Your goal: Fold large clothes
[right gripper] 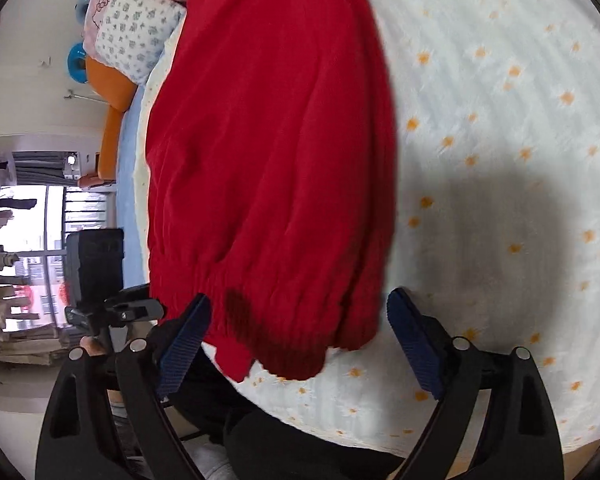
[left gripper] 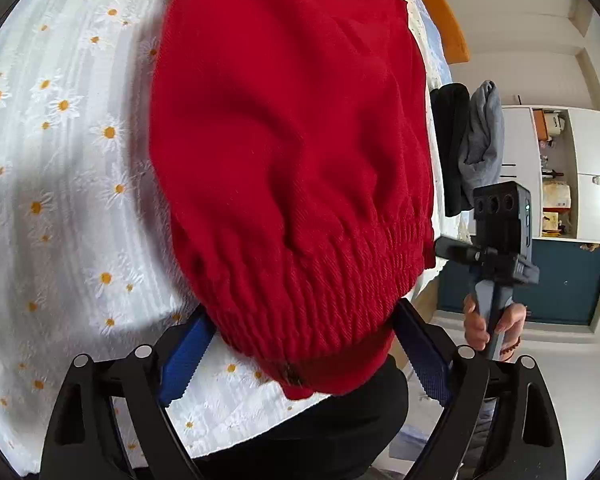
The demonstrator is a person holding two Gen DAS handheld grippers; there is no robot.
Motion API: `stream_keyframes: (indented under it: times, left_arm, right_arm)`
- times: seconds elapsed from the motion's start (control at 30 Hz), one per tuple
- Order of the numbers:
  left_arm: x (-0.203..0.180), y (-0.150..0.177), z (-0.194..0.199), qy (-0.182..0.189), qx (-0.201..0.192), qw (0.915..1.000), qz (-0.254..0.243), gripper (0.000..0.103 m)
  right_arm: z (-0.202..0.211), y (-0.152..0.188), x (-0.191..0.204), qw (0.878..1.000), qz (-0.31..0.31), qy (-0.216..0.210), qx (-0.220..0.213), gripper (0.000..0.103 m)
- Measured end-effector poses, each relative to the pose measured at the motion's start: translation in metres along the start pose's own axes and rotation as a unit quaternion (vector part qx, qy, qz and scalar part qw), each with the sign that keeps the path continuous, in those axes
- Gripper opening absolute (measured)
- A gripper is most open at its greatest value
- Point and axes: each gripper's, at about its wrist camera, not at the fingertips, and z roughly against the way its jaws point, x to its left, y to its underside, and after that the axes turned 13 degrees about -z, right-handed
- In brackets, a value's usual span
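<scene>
Both pairs of tongs stood wide apart, clamped on nothing. The left tongs (left gripper: 300, 356) straddled the ribbed hem of the red sweater (left gripper: 292, 128), one blue pad (left gripper: 186, 360) at each side of the hem; whether a pad brushed the knit cannot be told. The right tongs (right gripper: 300, 344) likewise bracketed the hem of the red sweater (right gripper: 268, 140), pads clear of the cloth. The stance suggested that each tool was lined up on one hem corner, probably so that the bottom edge could be lifted and carried over in a fold.

The sweater lay lengthwise on the daisy-print bedspread (left gripper: 60, 140), hem toward the person, apparently already narrowed, since no sleeve spread out to either side. A flat bed gave a broad surface for a large garment.

The left wrist view alone showed the hand (left gripper: 480, 324) gripping the handle of the right tool, the dark and grey garments (left gripper: 480, 140) hanging beyond the bed, and a white cupboard (left gripper: 580, 160) behind. The right wrist view alone showed the pillows (right gripper: 136, 28) at the head of the bed, the orange headboard (right gripper: 112, 112), a window (right gripper: 32, 216), a dark patch on the hem (right gripper: 240, 308), and a broad shadow (right gripper: 480, 232) on the spread. It was slightly blurred.
</scene>
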Motion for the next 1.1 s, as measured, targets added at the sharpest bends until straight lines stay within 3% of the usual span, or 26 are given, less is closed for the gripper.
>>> stream_keyframes:
  times: [0.23, 0.33, 0.47, 0.57, 0.67, 0.83, 1.0, 1.1]
  left_arm:
    - [0.004, -0.006, -0.001, 0.017, -0.013, 0.9998, 0.005, 0.091]
    - [0.007, 0.002, 0.007, 0.015, -0.022, 0.9996, 0.003, 0.091]
    - [0.017, 0.011, 0.022, 0.027, -0.051, 0.9981, 0.023, 0.091]
    - [0.023, 0.006, 0.024, 0.030, -0.066, 0.9969, 0.031, 0.091]
    - [0.023, 0.001, 0.017, 0.030, -0.065, 0.9969, 0.034, 0.090]
    - [0.014, -0.003, 0.011, 0.017, -0.064, 0.9971, 0.036, 0.075]
    - [0.016, -0.006, 0.024, 0.068, -0.067, 0.9941, 0.051, 0.054]
    - [0.018, -0.012, 0.031, 0.117, -0.072, 0.9878, 0.073, 0.049]
  right_arm:
    - [-0.007, -0.001, 0.004, 1.000, -0.016, 0.007, 0.002, 0.093]
    - [-0.003, -0.002, -0.004, 0.999, -0.041, -0.010, 0.004, 0.093]
    - [0.000, -0.006, -0.012, 0.997, -0.073, -0.032, 0.010, 0.093]
    - [-0.003, -0.006, -0.011, 0.997, -0.072, -0.022, 0.009, 0.093]
    - [-0.002, 0.000, -0.004, 0.999, -0.046, 0.020, -0.001, 0.075]
    - [0.011, 0.009, -0.007, 0.999, -0.037, 0.020, -0.005, 0.048]
    - [0.020, 0.011, -0.001, 0.999, -0.035, -0.018, 0.002, 0.037]
    - [0.029, 0.011, 0.010, 0.999, -0.027, -0.045, 0.002, 0.033]
